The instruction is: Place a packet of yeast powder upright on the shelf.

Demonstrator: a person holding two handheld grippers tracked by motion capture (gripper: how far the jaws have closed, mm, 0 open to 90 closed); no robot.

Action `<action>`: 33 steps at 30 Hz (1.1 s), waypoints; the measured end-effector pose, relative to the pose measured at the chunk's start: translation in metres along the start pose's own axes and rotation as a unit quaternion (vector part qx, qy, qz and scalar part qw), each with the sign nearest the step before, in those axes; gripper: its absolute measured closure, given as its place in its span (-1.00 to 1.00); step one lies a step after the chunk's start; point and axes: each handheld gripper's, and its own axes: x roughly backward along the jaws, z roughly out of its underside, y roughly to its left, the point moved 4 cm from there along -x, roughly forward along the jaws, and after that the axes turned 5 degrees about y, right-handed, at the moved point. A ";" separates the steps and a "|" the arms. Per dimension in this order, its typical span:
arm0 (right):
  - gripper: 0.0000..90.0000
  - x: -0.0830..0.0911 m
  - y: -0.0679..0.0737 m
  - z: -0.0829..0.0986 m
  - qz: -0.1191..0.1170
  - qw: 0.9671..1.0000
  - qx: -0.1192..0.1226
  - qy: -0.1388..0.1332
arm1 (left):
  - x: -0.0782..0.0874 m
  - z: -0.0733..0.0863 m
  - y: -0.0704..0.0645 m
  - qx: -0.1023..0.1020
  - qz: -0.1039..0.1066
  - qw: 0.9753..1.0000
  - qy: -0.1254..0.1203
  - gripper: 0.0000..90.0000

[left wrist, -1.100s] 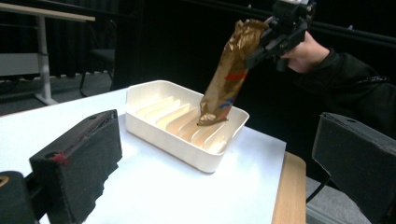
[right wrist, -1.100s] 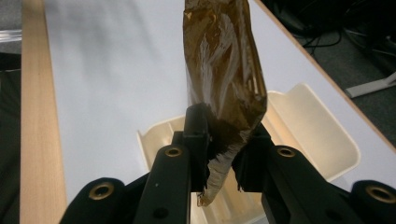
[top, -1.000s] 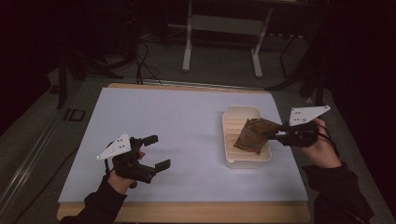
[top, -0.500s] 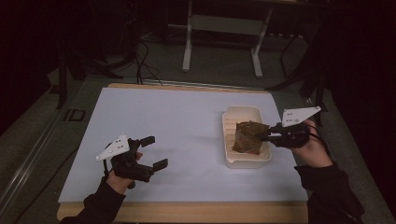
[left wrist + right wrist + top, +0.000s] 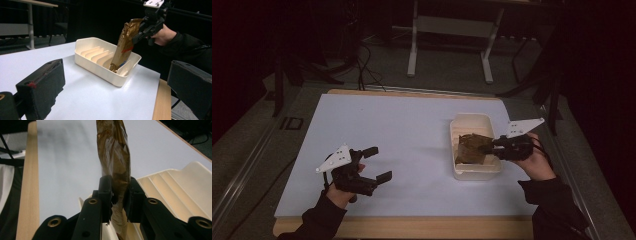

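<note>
The right hand-held gripper (image 5: 486, 148) is clenching the top of a crinkled brown packet (image 5: 470, 148), holding it upright with its lower end sitting inside the cream ribbed tray (image 5: 472, 121) near the bench's (image 5: 412, 125) right edge. The left hand-held gripper (image 5: 377, 163) is hovering near the front-left corner, jaws spread apart and grasping nothing.

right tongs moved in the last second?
Yes. The right tongs, shut on the brown packet, moved left and toward the person over the cream tray, bringing the packet down into it.
</note>
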 end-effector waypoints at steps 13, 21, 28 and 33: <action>0.66 -0.013 -0.007 0.025 0.000 0.999 -0.032 0.004 | -0.003 0.002 -0.001 0.001 0.004 1.000 0.004 -0.95; 0.10 -0.005 -0.002 0.013 0.055 0.997 -0.046 0.014 | -0.002 0.002 -0.002 -0.001 0.004 1.000 0.004 -0.95; -0.20 0.012 0.003 -0.004 0.067 0.995 -0.065 -0.017 | -0.004 0.004 -0.003 -0.007 0.004 1.000 0.008 -0.95; -0.48 0.023 0.011 -0.021 0.085 0.993 -0.062 -0.049 | -0.004 0.006 -0.004 -0.018 -0.003 1.000 0.017 -0.95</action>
